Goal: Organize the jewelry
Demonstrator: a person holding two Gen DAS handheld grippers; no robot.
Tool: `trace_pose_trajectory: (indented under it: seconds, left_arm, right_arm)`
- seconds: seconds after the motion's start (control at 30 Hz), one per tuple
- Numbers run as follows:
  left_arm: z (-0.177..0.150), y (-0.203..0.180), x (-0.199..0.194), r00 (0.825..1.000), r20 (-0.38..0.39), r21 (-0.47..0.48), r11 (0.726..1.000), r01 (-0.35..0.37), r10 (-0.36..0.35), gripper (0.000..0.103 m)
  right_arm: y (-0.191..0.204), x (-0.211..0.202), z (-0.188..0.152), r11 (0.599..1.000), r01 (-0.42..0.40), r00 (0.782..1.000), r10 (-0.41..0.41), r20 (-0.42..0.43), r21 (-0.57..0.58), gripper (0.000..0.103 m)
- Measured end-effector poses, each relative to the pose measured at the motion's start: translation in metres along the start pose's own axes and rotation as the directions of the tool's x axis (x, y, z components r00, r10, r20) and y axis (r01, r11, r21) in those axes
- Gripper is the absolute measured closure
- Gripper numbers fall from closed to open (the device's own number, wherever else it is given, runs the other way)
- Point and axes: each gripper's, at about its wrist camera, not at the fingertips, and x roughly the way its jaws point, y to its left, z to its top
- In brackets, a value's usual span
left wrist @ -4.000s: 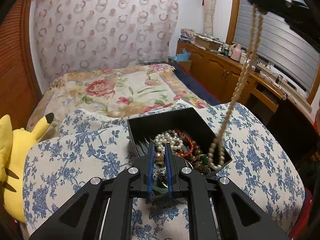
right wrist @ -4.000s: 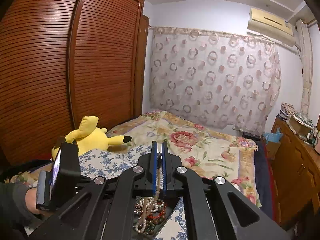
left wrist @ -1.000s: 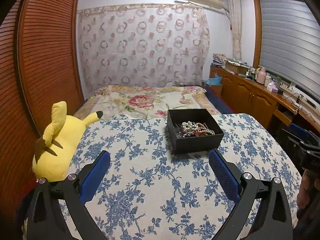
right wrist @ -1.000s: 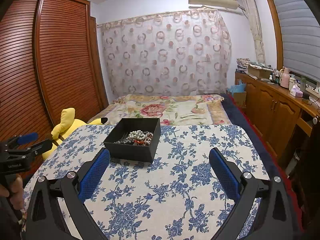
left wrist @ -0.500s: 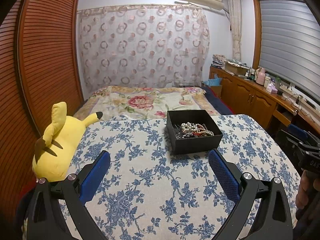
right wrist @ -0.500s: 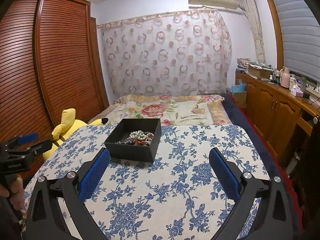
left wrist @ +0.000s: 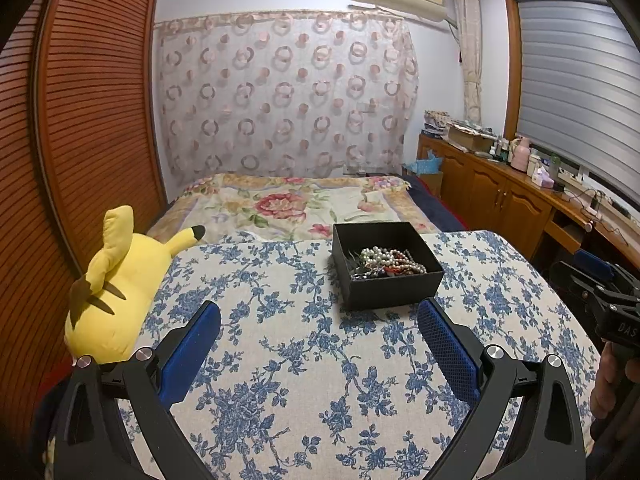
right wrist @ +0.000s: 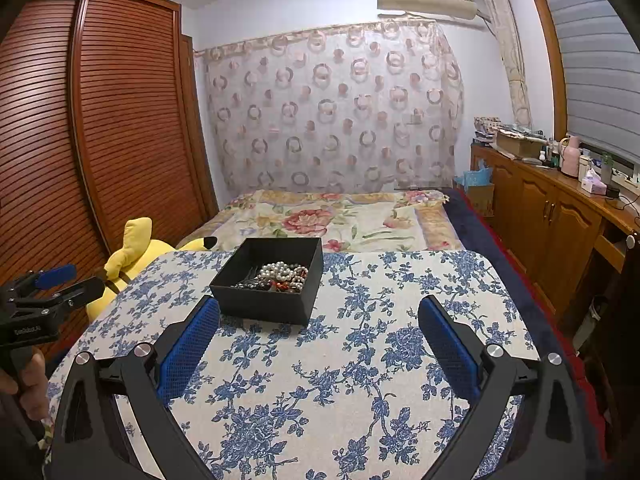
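Observation:
A black open box point(left wrist: 394, 289) stands on the blue-flowered tablecloth point(left wrist: 304, 360), holding a heap of jewelry point(left wrist: 386, 262) with white pearls, red beads and dark pieces. It also shows in the right wrist view point(right wrist: 264, 304) with its jewelry point(right wrist: 280, 274). My left gripper point(left wrist: 318, 336) is open and empty, held back from the box on the near side. My right gripper point(right wrist: 318, 338) is open and empty, likewise short of the box. Each gripper shows at the edge of the other's view: the right one point(left wrist: 604, 280), the left one point(right wrist: 52, 282).
A yellow plush toy point(left wrist: 120, 276) lies at the table's left edge. Behind the table is a bed with a flowered quilt point(left wrist: 296, 204). A wooden wardrobe point(left wrist: 80, 120) is on the left. A wooden sideboard point(left wrist: 508, 196) with small items runs along the right.
Four seconds ago both grippers were shut over the box, the right one dangling a bead necklace. Now both are open, empty and drawn back. Over the last second almost nothing has moved.

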Motion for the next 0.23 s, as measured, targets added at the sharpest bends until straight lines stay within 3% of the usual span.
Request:
trace_pose_trajectory:
  seconds: [0.23]
  left_arm:
    - [0.0011, -0.001, -0.001, 1.0, 0.001, 0.001, 1.0, 0.004, -0.004, 0.008]
  right_arm:
    - [-0.0004, 0.0004, -0.0005, 1.0, 0.001, 1.0, -0.001, -0.001, 0.001, 0.003]
